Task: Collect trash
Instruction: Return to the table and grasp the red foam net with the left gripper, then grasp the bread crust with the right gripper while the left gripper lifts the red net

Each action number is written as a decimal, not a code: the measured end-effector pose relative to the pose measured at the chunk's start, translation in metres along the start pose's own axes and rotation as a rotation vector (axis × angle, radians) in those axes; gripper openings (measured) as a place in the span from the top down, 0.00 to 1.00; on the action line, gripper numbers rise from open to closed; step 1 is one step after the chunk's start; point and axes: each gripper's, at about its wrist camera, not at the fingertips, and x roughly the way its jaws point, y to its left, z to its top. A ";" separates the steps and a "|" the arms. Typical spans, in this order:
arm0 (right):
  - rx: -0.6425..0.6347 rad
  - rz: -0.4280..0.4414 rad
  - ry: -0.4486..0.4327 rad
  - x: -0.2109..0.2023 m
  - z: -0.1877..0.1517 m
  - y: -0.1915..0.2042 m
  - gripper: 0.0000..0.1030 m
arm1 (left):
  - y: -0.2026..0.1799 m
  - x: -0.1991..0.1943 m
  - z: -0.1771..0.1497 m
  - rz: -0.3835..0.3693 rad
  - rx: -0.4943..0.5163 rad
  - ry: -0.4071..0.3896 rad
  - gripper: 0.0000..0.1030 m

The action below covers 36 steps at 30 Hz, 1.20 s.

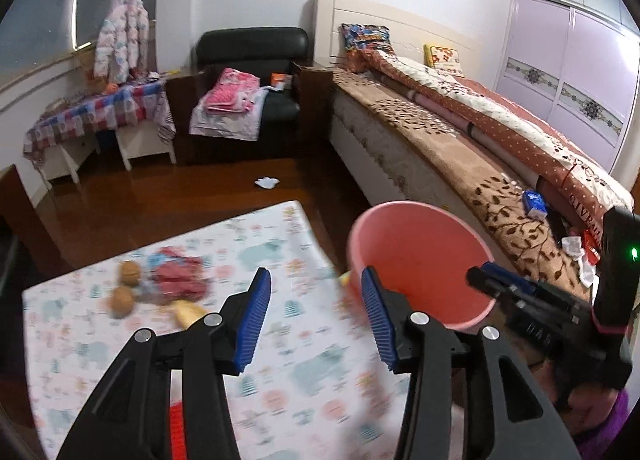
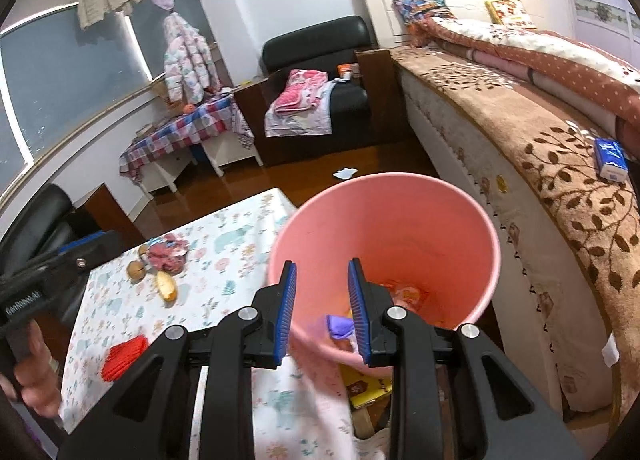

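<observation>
Your right gripper (image 2: 322, 306) clamps the near rim of the round pink plastic bucket (image 2: 400, 220), one blue ribbed pad outside the wall and one inside; the bucket tilts toward you. Inside it, just past your inner pad, lie an orange printed wrapper (image 2: 408, 294) and a purple crumpled scrap (image 2: 340, 326).

Your left gripper (image 1: 316, 314) hangs wide open with nothing between its pads, above the table's white animal-print cloth (image 1: 280, 400), the bucket just to its right.

Ahead and left of that gripper, on the cloth, sit two brown walnuts (image 1: 126, 288), a dark red crumpled wrapper (image 1: 180, 276) and a yellowish bread piece (image 1: 186, 312). A red pleated paper (image 2: 124, 356) lies nearer you, left of your right gripper. A white tissue (image 1: 266, 182) lies far ahead on the wooden floor (image 1: 160, 200).
</observation>
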 end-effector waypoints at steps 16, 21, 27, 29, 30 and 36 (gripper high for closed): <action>-0.122 0.124 0.068 0.004 -0.023 0.068 0.74 | 0.100 -0.046 -0.104 0.075 0.028 0.144 0.53; -0.158 0.159 0.112 0.013 -0.030 0.085 0.74 | 0.084 -0.028 -0.126 0.010 0.106 0.198 0.53; -0.190 0.221 0.182 0.032 -0.036 0.113 0.74 | 0.087 -0.004 -0.142 0.040 0.138 0.225 0.53; -0.198 0.248 0.209 0.041 -0.037 0.124 0.73 | 0.095 0.001 -0.143 0.042 0.123 0.228 0.54; -0.199 0.258 0.222 0.045 -0.037 0.128 0.69 | 0.099 0.003 -0.144 0.044 0.116 0.229 0.55; -0.222 0.290 0.265 0.078 -0.036 0.157 0.63 | 0.118 0.000 -0.142 0.008 0.037 0.192 0.87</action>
